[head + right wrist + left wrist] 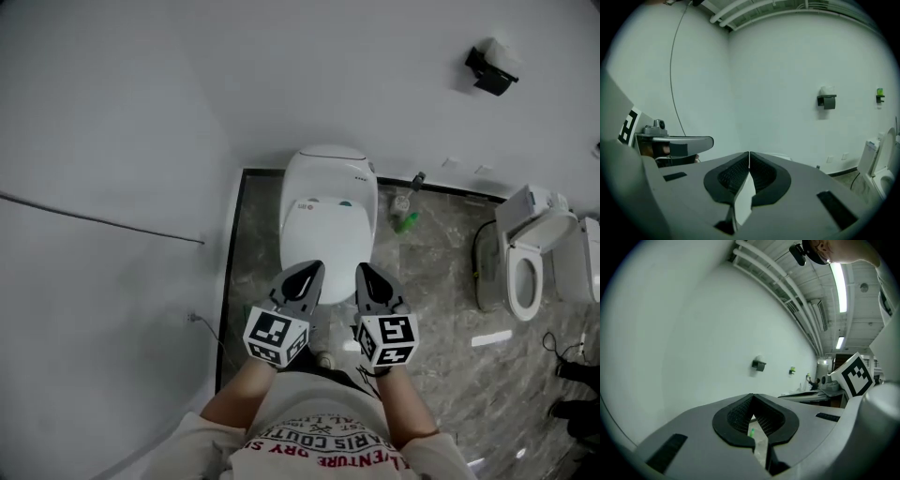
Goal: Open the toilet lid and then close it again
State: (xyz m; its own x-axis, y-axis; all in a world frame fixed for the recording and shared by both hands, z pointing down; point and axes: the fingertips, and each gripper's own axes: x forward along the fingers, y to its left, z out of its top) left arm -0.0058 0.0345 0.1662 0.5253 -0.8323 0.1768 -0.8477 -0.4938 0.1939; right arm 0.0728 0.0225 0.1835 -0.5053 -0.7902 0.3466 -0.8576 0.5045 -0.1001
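At the foot of the white wall, the toilet lid (328, 230) lies shut and flat on its bowl, directly ahead of me and just beyond my two tools. I judge it to be stiff, smooth plastic, light to lift but slippery. It appears hinged at the wall end, so the place to take hold is the front rim nearest me, caught from underneath rather than pinched on top. Lowering it will likely call for a guided descent, not a drop.

My left tool (305, 281) and right tool (373, 286) hover side by side over that front rim, apart from it. Each has its tips pressed together on nothing.

Counted: two toilets, mine and a second toilet (530, 258) well apart to the right; one green bottle (406, 222) on the marbled floor (441, 309) between them; one dark holder (490, 70) on the wall.
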